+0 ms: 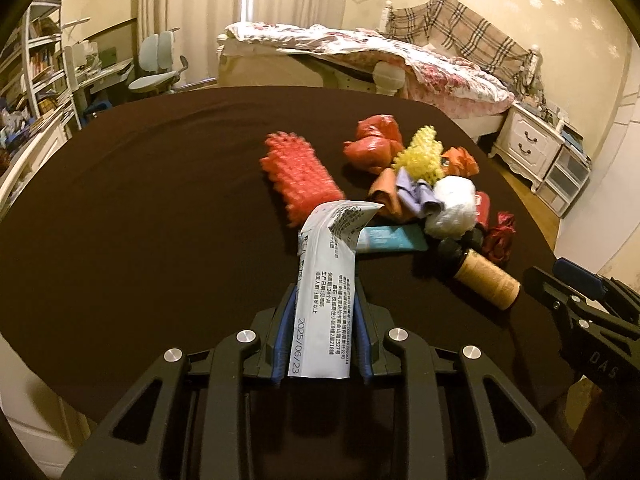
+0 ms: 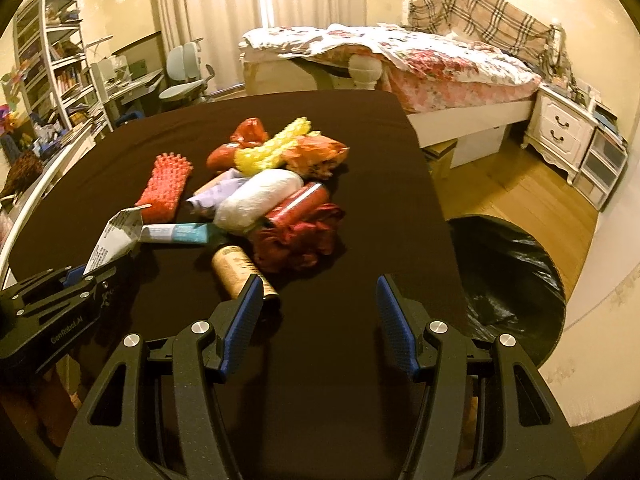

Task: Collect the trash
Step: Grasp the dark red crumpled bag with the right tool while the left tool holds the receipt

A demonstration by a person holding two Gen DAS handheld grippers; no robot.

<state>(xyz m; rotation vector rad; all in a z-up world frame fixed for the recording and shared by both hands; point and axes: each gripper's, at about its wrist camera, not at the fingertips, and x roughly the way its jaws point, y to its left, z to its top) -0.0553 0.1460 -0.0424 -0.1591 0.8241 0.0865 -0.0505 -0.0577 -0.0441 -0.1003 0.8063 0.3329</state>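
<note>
My left gripper (image 1: 325,294) is shut on a white printed wrapper (image 1: 326,280) and holds it above the dark tablecloth (image 1: 140,208); it also shows in the right wrist view (image 2: 114,240). Ahead lies a trash pile: a red spiky piece (image 1: 298,172), a yellow spiky piece (image 1: 422,156), a white wad (image 1: 454,206), a teal packet (image 1: 390,238) and a tan roll (image 1: 486,280). My right gripper (image 2: 320,296) is open and empty near the table's front edge, its left finger beside the tan roll (image 2: 236,266). A bin lined with a black bag (image 2: 512,276) stands right of the table.
A bed with a floral quilt (image 2: 420,60) stands behind the table. A white nightstand (image 2: 560,132) is at the right, a desk, chair (image 2: 184,80) and bookshelf (image 2: 52,68) at the left. Wooden floor (image 2: 512,184) lies between table and bed.
</note>
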